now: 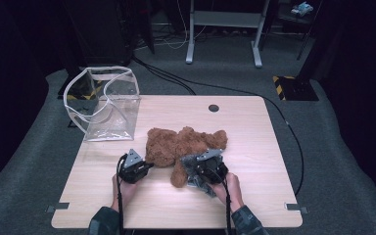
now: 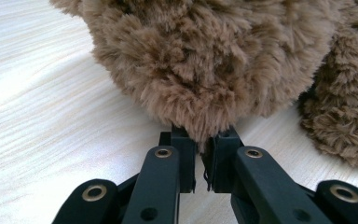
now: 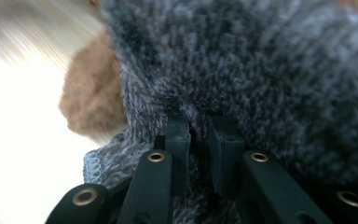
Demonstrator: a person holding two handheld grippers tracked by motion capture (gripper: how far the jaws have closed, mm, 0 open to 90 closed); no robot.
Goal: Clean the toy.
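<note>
A brown plush teddy bear lies on the wooden table, its fur close up in the left gripper view. My left gripper is at the bear's left side, jaws shut on a tuft of its brown fur. A grey knitted garment hangs on the bear's near side and looms large in the right gripper view. My right gripper is shut on this grey fabric. A brown limb shows beyond the cloth.
A clear plastic bag with white trim stands open at the table's back left corner. A round cable hole is at the back edge. Black cables run across the floor behind; table legs stand further back.
</note>
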